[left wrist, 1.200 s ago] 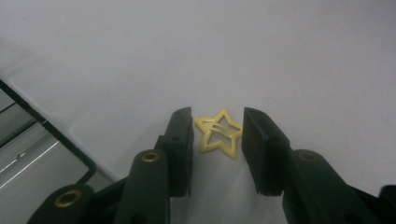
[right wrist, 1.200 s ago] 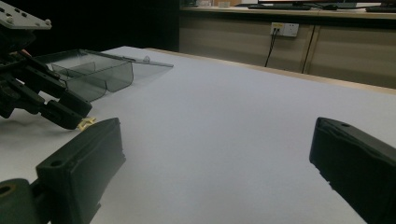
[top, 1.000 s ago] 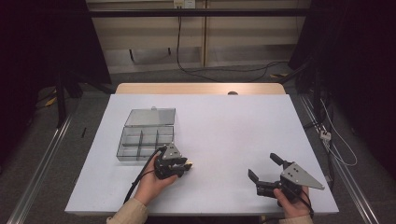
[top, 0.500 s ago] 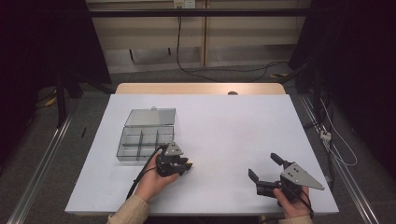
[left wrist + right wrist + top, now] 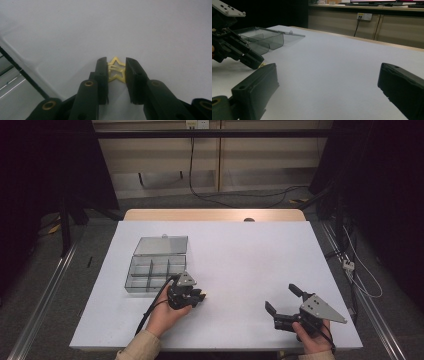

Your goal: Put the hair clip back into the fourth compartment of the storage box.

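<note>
A small gold star-shaped clip (image 5: 116,68) lies flat on the white table (image 5: 240,255). My left gripper (image 5: 116,60) points down at it, the two jaws closed in against the star's sides with only its width between them. In the high view, the left gripper (image 5: 199,295) sits just right of the clear box, held by a hand. My right gripper (image 5: 281,297) rests near the front right edge, its jaws wide apart with nothing between them. The right gripper view looks across the table between its own jaws (image 5: 327,72) and catches the left gripper (image 5: 253,62) at far left.
A clear plastic compartment box (image 5: 155,270) stands open at the left of the table, its lid (image 5: 161,245) laid flat behind it. A wooden strip (image 5: 215,215) runs along the far edge. Cables (image 5: 360,275) trail on the floor to the right.
</note>
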A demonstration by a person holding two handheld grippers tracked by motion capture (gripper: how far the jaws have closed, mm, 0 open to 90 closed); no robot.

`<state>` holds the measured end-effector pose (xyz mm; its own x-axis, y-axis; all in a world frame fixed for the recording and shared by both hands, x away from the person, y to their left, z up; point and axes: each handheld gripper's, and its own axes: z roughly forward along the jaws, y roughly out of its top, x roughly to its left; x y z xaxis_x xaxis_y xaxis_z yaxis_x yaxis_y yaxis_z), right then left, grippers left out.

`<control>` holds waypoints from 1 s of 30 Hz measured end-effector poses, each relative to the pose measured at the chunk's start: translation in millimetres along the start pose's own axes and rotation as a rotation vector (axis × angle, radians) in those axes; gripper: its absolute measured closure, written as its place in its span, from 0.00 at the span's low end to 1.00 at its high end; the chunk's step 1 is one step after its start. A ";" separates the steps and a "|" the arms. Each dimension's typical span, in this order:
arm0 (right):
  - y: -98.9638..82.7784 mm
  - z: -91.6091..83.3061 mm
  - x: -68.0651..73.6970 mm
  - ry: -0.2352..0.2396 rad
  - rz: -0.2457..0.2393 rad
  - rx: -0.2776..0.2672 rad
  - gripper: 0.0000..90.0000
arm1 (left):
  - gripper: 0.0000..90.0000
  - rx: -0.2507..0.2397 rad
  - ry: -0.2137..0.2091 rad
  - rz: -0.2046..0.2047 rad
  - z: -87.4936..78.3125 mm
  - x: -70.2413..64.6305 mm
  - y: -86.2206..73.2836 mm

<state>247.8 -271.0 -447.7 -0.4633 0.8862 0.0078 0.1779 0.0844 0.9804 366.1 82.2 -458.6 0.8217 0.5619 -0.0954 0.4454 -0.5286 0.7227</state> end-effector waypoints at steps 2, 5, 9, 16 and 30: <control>-0.1 0.1 -0.3 0.001 -0.003 0.002 0.03 | 0.81 -0.004 -0.008 -0.014 -0.4 1.0 -0.2; -0.3 0.2 -0.6 0.003 0.000 0.000 0.03 | 0.81 -0.006 -0.017 -0.027 -1.1 2.9 -0.2; -0.1 -0.1 -0.9 0.003 -0.001 -0.003 0.03 | 0.81 -0.005 -0.015 -0.035 -2.3 3.0 0.0; 0.1 0.0 -0.2 0.008 -0.002 -0.001 0.03 | 0.81 -0.023 -0.046 -0.061 -14.9 5.0 1.5; 0.3 0.6 -0.2 0.006 -0.002 0.002 0.03 | 0.81 -0.051 -0.066 -0.092 -37.3 9.6 6.6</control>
<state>248.5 -270.9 -447.5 -0.4691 0.8831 0.0072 0.1786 0.0869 0.9801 363.7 107.8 -429.2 0.8006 0.5625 -0.2065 0.5025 -0.4424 0.7428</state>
